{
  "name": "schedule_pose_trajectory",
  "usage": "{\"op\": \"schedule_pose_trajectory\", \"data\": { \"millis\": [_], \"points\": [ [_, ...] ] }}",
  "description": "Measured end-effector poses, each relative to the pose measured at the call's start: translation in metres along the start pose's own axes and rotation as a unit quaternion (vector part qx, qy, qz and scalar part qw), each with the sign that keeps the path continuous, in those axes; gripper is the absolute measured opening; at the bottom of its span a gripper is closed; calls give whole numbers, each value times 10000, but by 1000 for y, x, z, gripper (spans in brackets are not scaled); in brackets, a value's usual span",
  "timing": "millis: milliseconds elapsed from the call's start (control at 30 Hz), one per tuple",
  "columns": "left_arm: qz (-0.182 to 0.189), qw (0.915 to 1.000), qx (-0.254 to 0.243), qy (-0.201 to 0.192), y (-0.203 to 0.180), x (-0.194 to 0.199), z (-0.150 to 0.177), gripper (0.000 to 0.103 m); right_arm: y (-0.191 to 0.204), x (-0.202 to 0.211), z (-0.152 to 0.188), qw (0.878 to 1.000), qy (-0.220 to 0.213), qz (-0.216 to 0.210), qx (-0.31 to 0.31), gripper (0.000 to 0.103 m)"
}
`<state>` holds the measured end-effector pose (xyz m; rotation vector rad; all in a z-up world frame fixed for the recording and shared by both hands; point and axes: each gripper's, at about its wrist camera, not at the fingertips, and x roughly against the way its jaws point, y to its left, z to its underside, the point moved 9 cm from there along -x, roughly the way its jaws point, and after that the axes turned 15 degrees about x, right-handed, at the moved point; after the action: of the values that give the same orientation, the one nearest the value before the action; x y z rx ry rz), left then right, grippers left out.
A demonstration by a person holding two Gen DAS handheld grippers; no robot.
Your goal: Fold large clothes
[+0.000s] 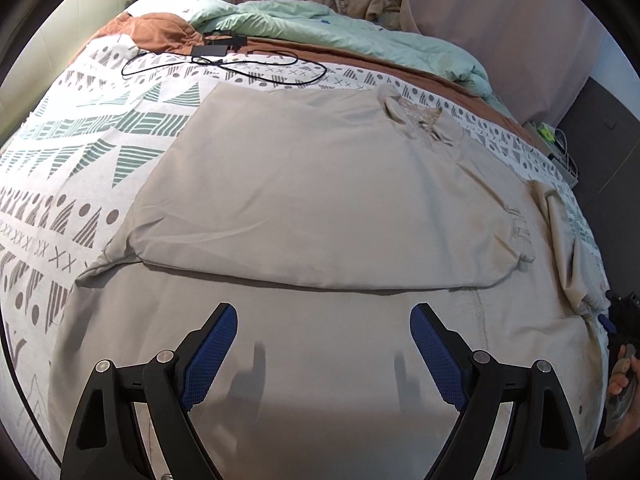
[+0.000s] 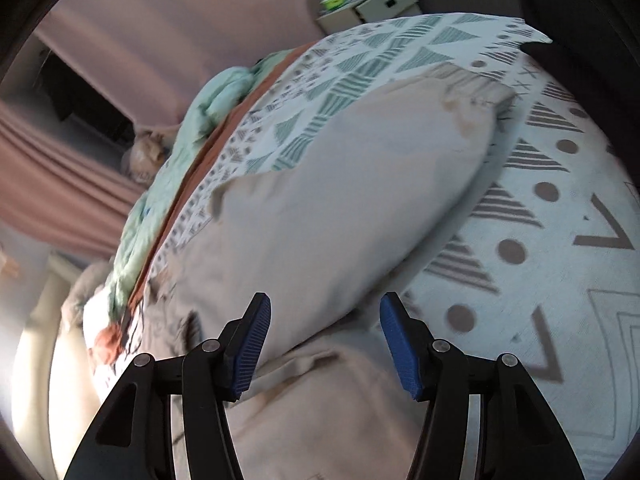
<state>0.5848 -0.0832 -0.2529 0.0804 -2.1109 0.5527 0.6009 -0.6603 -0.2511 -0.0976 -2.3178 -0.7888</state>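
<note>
**Beige garment half-folded on patterned bedspread**

Left wrist view: the left gripper (image 1: 324, 320) hangs wide open, empty, over the beige garment (image 1: 320, 184), its folded panel just ahead. No readable writing.

Right wrist view: the right gripper (image 2: 325, 312) stands parted, gripping nothing, above the garment's edge; the patterned bedspread (image 2: 560, 240) lies to its right.

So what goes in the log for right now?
step: folding beige garment on patterned bedspread | left gripper: open, empty | right gripper: open, empty | garment: part folded over

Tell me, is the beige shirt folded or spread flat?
Partly folded: the shirt has one layer doubled over the rest, its folded edge casting a shadow.
</note>
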Motion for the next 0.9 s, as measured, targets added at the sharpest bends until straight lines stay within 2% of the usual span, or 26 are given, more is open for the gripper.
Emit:
{"op": "schedule_pose_trajectory", "data": {
  "millis": [300, 367, 400, 433, 467, 633, 900],
  "points": [
    [-114, 9999, 52, -64, 16, -4, -6, 89, -50, -20, -20, 9972, -204, 89, -714, 57],
    [-122, 9998, 92, -84, 18, -5, -8, 89, -58, -20, -25, 9966, -297, 164, -757, 46],
    [-124, 9998, 112, -77, 19, -6, -9, 89, -60, -19, -27, 9964, -316, 214, -762, 30],
    [-116, 9998, 139, -63, 20, -6, -9, 89, -61, -18, -28, 9963, -336, 204, -771, 6],
    [-101, 9998, 176, -55, 20, -6, -10, 89, -58, -15, -30, 9964, -378, 118, -749, 6],
    [9, 9993, 357, -101, 24, 1, -15, 89, -17, 12, -52, 9967, -781, -107, -170, 5],
    [330, 9981, 494, -189, 25, 20, -20, 89, 93, 63, -63, 9877, -1262, -642, 657, 5]
  ]
}}
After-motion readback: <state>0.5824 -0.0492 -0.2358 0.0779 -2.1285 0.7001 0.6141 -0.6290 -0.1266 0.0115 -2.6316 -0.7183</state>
